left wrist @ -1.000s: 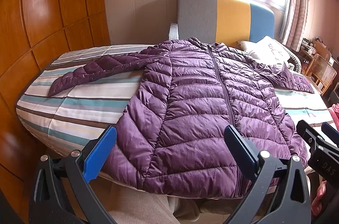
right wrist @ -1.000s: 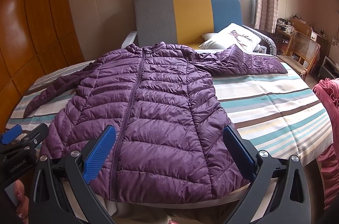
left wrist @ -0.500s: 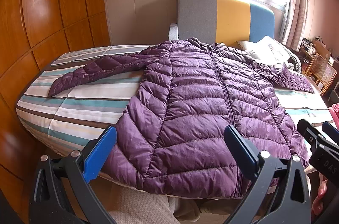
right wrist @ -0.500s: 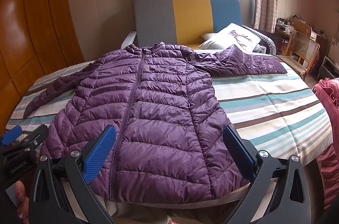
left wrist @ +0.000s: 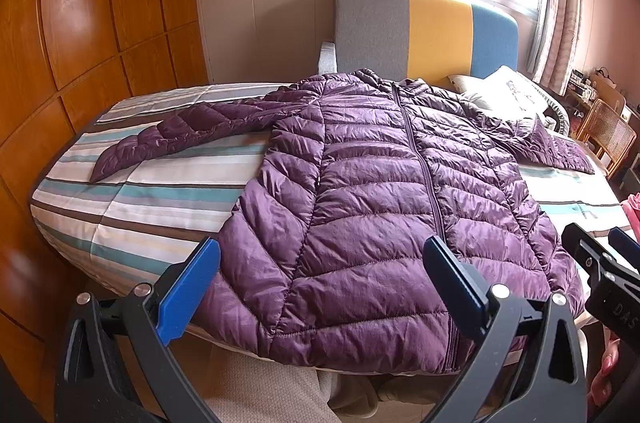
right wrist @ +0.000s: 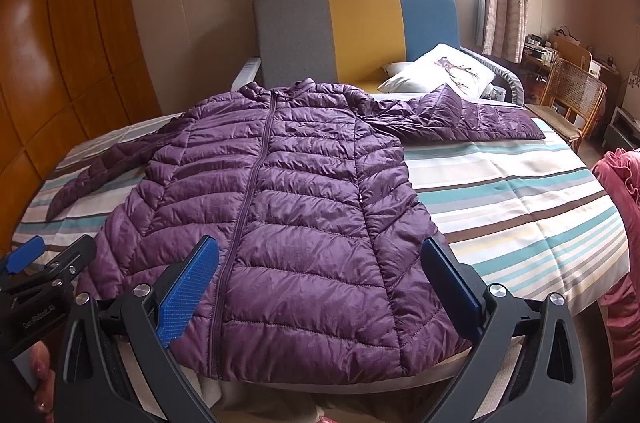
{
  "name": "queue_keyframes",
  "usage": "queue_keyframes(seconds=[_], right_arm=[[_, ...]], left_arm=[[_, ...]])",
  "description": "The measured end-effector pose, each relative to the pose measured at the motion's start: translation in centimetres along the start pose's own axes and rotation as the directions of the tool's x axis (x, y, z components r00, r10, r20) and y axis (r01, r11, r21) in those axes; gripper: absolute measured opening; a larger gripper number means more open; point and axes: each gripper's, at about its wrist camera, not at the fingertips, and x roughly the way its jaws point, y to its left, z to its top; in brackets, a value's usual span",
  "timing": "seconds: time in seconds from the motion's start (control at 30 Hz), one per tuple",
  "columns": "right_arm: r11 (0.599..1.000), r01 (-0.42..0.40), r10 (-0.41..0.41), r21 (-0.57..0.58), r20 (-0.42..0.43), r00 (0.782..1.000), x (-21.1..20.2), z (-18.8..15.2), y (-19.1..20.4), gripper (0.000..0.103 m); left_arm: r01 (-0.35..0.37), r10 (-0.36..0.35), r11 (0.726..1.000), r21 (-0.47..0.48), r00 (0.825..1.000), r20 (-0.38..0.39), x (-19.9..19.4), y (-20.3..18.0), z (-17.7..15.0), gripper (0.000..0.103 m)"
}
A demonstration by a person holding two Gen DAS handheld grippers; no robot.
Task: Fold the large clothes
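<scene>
A purple quilted puffer jacket (left wrist: 372, 195) lies flat, zipped, front up on the striped bed (left wrist: 132, 207), both sleeves spread sideways. It also shows in the right wrist view (right wrist: 288, 191). Its hem hangs over the bed's near edge. My left gripper (left wrist: 320, 287) is open and empty, held just in front of the hem's left half. My right gripper (right wrist: 320, 283) is open and empty, in front of the hem's right half. Each gripper shows at the edge of the other's view.
A grey, yellow and blue headboard (right wrist: 356, 31) and a white pillow (right wrist: 444, 73) stand at the bed's far end. Wooden wardrobe panels (left wrist: 80, 35) line the left side. A wicker chair (right wrist: 576, 99) and pink fabric (right wrist: 620, 223) are on the right.
</scene>
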Motion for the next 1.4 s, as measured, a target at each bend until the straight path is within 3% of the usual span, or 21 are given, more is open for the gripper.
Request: queue_keyframes(seconds=[0.57, 0.77, 0.83, 0.97, 1.13, 1.3, 1.4], right_arm=[[1.0, -0.019, 0.019, 0.025, -0.007, 1.0, 1.7, 0.4, -1.7, 0.1], [0.997, -0.063, 0.062, 0.038, 0.035, 0.997, 3.9, 1.7, -3.9, 0.1], [0.997, -0.052, 0.05, 0.051, 0.022, 0.998, 5.2, 2.2, -5.1, 0.1], [0.997, 0.057, -0.053, 0.056, -0.057, 0.997, 8.2, 3.4, -7.7, 0.1], [0.983, 0.074, -0.057, 0.167, -0.104, 0.993, 11.3, 4.6, -12.8, 0.1], [0.959, 0.132, -0.105, 0.251, -0.121, 0.987, 14.8, 6.3, -18.3, 0.099], [0.937, 0.147, -0.111, 0.318, -0.127, 0.986, 17.0, 7.1, -21.6, 0.081]], left_arm=[[-0.017, 0.017, 1.0, 0.013, 0.999, -0.05, 2.7, -0.3, 0.3, 0.101], [0.047, -0.044, 0.999, 0.021, 0.988, -0.148, 6.6, -0.7, 1.5, 0.101], [0.029, -0.026, 0.999, 0.018, 0.988, -0.15, 8.1, -0.8, 2.2, 0.101], [0.003, 0.003, 0.999, 0.041, 0.989, -0.145, 10.7, -1.1, 3.6, 0.101], [-0.047, 0.057, 0.993, 0.105, 0.993, -0.099, 14.0, -1.8, 5.2, 0.101], [-0.066, 0.08, 0.993, 0.096, 0.987, -0.143, 17.5, -1.9, 6.2, 0.101], [-0.071, 0.082, 0.995, 0.076, 0.985, -0.154, 19.0, -1.7, 6.3, 0.101]])
